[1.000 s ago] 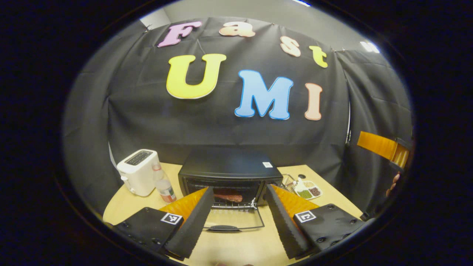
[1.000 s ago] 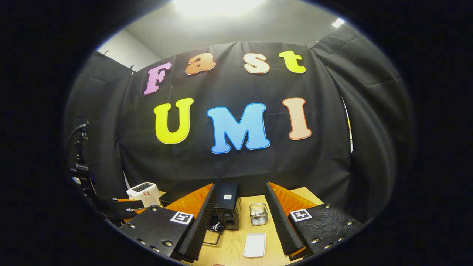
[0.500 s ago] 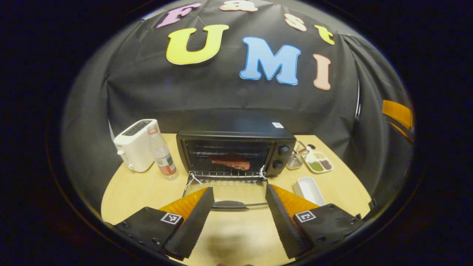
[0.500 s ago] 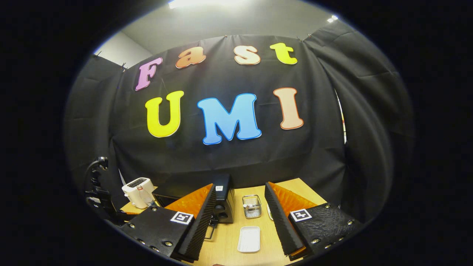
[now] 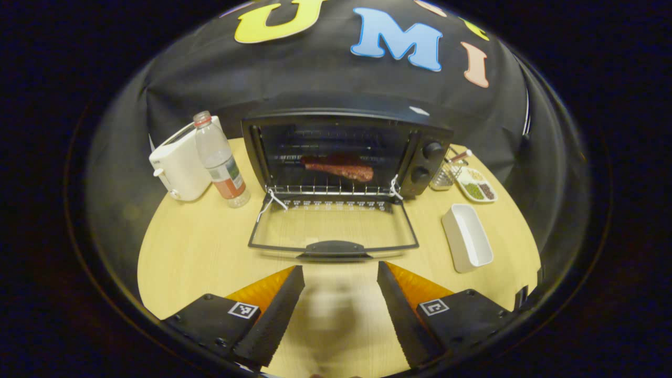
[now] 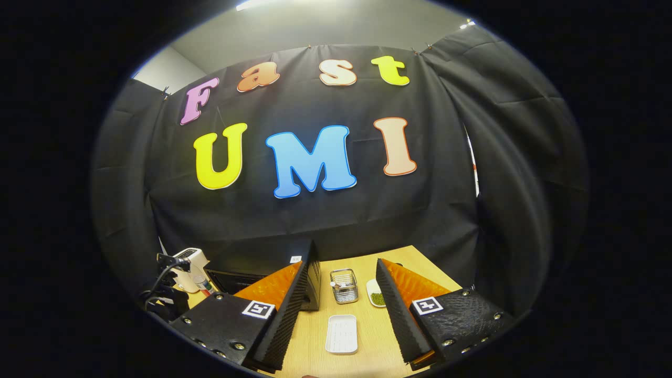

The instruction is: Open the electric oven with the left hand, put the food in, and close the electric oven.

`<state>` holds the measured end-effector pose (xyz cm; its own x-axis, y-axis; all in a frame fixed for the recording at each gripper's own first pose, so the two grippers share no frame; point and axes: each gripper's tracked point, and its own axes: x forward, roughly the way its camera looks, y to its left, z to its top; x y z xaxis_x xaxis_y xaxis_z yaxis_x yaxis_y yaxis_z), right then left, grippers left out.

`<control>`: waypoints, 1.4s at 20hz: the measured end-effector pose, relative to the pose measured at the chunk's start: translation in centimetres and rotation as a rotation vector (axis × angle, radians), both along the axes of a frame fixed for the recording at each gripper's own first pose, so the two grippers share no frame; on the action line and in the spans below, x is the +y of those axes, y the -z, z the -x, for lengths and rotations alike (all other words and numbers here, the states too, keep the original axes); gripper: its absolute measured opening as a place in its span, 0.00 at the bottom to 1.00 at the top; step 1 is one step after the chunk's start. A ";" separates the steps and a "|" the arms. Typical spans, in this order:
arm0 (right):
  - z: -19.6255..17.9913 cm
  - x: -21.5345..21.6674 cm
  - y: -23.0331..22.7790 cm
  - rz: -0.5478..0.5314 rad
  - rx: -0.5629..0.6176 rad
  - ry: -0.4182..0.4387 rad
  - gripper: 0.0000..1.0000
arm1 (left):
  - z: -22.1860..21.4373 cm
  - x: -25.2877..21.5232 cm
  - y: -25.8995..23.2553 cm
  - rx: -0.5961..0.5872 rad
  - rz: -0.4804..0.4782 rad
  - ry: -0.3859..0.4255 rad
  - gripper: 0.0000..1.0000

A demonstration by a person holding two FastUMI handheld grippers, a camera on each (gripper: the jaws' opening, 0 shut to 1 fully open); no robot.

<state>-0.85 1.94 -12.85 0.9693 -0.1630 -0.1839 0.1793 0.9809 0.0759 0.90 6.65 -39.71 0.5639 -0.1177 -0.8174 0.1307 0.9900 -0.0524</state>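
In the left gripper view, the left gripper (image 5: 340, 307) hangs over the bare front of the wooden counter (image 5: 194, 247) with its fingers spread wide and nothing between them. Just ahead, the electric oven (image 5: 344, 152) stands open, its glass door (image 5: 333, 226) folded down flat toward the gripper, handle nearest. The food (image 5: 340, 167), a reddish slab of meat, lies on the wire rack inside. Left of the oven stand a plastic bottle (image 5: 219, 160) and a white toaster (image 5: 178, 163). To the right are a white rectangular dish (image 5: 467, 236), a small wire basket (image 5: 443, 176) and a divided plate of seasonings (image 5: 476, 185).

In the right gripper view, the right gripper (image 6: 338, 315) is also spread and holds nothing, above the white dish (image 6: 342, 334), with the oven (image 6: 310, 275) and the basket (image 6: 344, 286) farther back.
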 end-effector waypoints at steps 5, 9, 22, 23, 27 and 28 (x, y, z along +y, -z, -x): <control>0.3 -1.5 0.0 0.005 0.003 0.044 0.80 | 0.1 0.3 4.1 0.130 -0.009 0.009 0.95; 0.5 -1.9 0.5 0.014 0.021 0.055 0.80 | -1.3 1.1 6.2 0.175 -0.030 0.004 0.99; 0.1 -2.2 0.8 0.044 0.054 0.072 0.80 | -2.9 1.3 9.6 0.263 -0.039 -0.001 0.99; 0.0 -2.1 0.8 0.045 0.054 0.072 0.80 | -2.9 1.3 9.6 0.264 -0.042 0.006 0.96; -0.1 -1.9 1.1 0.043 0.060 0.069 0.80 | -3.1 1.4 9.7 0.261 -0.065 0.043 0.95; 0.0 -1.8 1.1 0.041 0.061 0.069 0.80 | -3.2 1.3 9.7 0.263 -0.062 0.038 0.95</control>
<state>-0.87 0.17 -13.99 0.9427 -0.2377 -0.2340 0.2497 0.9681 0.0224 4.10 7.98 -49.41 0.3270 -0.0795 -0.9417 0.1577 0.9871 -0.0286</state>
